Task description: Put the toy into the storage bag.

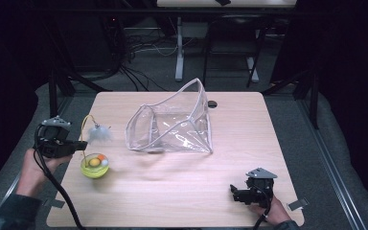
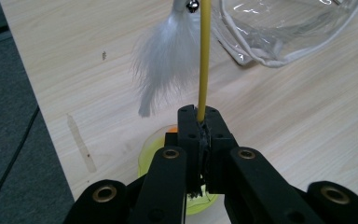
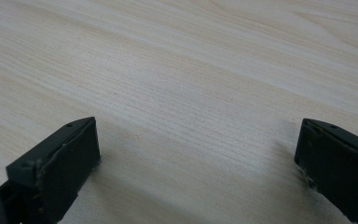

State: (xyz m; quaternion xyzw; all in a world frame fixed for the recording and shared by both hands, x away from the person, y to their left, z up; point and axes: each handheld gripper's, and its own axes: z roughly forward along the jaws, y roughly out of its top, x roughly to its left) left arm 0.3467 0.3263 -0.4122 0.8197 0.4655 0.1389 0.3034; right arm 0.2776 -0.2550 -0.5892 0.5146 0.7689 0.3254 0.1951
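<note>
Left hand-held gripper (image 2: 199,122) clamped on yellow wand (image 2: 204,56) above table (image 1: 172,191), right hand-held gripper (image 3: 198,154) resting wide open

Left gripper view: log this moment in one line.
left gripper: shut on yellow wand | feather: hanging | right gripper: open, above table

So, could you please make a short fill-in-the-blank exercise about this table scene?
1. The left gripper is shut on the thin ____ wand.
2. A tuft of ____ feathers hangs from the wand.
3. The right gripper has its fingers ____ above bare table.
4. The clear bag lies ____ the two grippers.

Missing words: yellow; white; open; beyond
</note>
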